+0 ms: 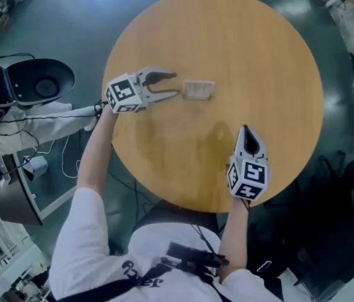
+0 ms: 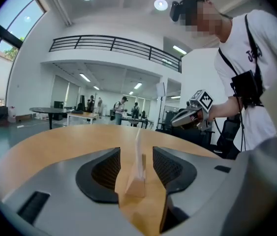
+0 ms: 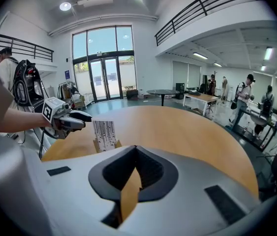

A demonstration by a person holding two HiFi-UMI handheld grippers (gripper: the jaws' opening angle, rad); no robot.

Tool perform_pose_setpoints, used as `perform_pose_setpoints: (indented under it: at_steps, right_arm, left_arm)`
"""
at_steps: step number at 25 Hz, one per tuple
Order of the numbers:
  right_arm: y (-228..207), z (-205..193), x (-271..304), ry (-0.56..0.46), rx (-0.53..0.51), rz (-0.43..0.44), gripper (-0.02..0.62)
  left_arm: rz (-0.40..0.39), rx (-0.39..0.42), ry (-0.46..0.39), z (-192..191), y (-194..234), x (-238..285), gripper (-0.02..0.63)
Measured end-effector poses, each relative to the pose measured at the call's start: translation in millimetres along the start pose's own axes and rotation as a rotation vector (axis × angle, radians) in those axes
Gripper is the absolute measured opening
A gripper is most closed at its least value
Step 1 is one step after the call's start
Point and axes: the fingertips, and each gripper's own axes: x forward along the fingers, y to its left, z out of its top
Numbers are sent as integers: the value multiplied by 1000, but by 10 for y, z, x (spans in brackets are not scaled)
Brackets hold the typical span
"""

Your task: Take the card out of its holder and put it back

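Head view: card (image 1: pixel 199 90) standing upright just ahead of left tool (image 1: pixel 177 85), near the tips but apart. Left gripper view: jaws spread wide, nothing clamped. Card seated in small wooden holder (image 2: pixel 134 187), lined up with the gap, pads clear of both. Right tool (image 1: pixel 246 131) well off to the side of the card, jaws together, empty.

Judged status: card in holder, so either removal not yet begun or return already made; no telling which from this. If the former, everything left: close on card, lift out, reseat. If the latter, only backing away over the surface (image 1: pixel 246 49) left.
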Motion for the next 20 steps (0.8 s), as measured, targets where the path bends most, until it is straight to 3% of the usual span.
perform_pose_setpoints:
  at_steps: [7,18,20]
  right_arm:
    - [-201,-102,-30,16,28,-32,11]
    - [-174,-166,26,52,65,-7,11]
    - [-109,-167,36,53,48,15,11]
  left_arm:
    - [-88,-54,-114,123,-73,409,202]
    - [-159,-34,-97,149,-141,837,188]
    - [-162,-30,-103,152,-153,870,150]
